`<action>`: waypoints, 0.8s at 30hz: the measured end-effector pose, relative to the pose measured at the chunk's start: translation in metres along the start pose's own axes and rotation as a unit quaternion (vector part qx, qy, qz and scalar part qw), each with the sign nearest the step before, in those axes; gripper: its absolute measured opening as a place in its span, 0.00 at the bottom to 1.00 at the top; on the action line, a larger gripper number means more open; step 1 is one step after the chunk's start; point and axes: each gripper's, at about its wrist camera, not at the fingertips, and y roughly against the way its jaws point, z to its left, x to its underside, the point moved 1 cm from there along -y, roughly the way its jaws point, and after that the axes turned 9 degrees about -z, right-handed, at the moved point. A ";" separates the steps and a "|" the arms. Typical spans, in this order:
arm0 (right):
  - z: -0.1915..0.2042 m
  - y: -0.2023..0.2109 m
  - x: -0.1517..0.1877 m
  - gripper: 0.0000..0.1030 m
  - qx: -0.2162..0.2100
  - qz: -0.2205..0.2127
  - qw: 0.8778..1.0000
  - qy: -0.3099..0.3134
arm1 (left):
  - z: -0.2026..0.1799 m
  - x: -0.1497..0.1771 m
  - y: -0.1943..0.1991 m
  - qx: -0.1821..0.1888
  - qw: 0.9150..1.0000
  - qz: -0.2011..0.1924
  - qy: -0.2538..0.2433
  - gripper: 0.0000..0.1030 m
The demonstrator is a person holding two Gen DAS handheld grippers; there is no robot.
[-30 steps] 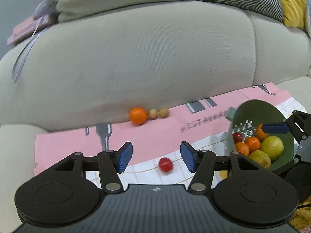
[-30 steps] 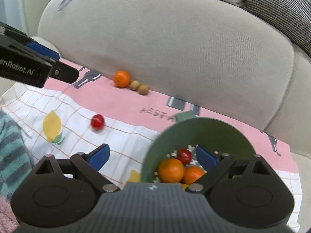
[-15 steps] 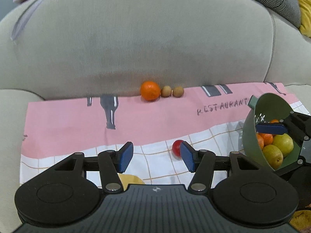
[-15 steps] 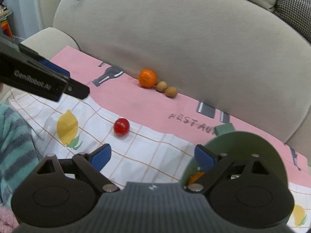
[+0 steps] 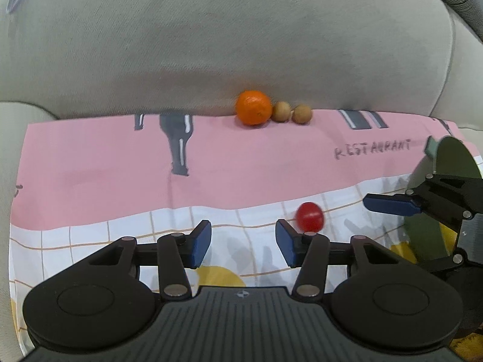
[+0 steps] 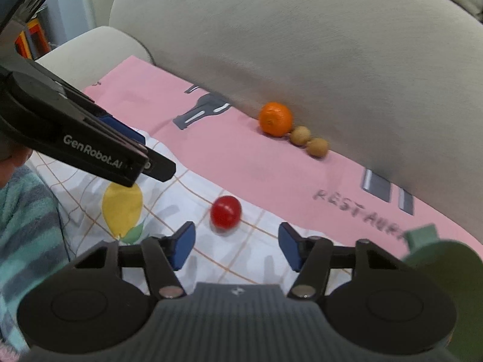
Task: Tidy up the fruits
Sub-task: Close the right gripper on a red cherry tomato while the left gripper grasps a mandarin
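left wrist: your left gripper (image 5: pixel 243 243) has its fingers spread, empty. The red fruit (image 5: pixel 310 217) sits just past the right fingertip, outside the gap; don't grab from here.
right wrist: your right gripper (image 6: pixel 236 246) is spread too, empty. The same fruit (image 6: pixel 225 211) lies just ahead of the gap, toward the left finger. Centre it, go low, close gently; it looks likely to roll on the cloth (image 6: pixel 259 242).
target: green colander (image 6: pixel 443 259) right of the right finger.

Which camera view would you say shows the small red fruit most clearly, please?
The right wrist view: the small red fruit lies whole on the cloth. In the left wrist view, a finger hides its lower edge.
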 end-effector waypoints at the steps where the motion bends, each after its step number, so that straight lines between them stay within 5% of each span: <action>1: 0.001 -0.005 -0.001 0.50 -0.003 0.002 1.000 0.000 | 0.003 0.000 -0.002 -0.001 1.000 0.002 0.003 0.56; 10: 0.008 -0.042 -0.010 0.41 -0.016 0.012 1.000 0.006 | 0.025 0.001 -0.015 0.000 1.000 0.009 0.024 0.54; 18: 0.006 -0.054 -0.002 0.26 -0.011 0.030 0.999 -0.007 | 0.020 -0.003 -0.020 0.018 1.000 -0.018 0.018 0.52; 24: 0.006 -0.055 -0.002 0.26 -0.015 0.030 0.999 -0.005 | 0.011 -0.011 -0.023 0.026 0.999 -0.043 0.002 0.51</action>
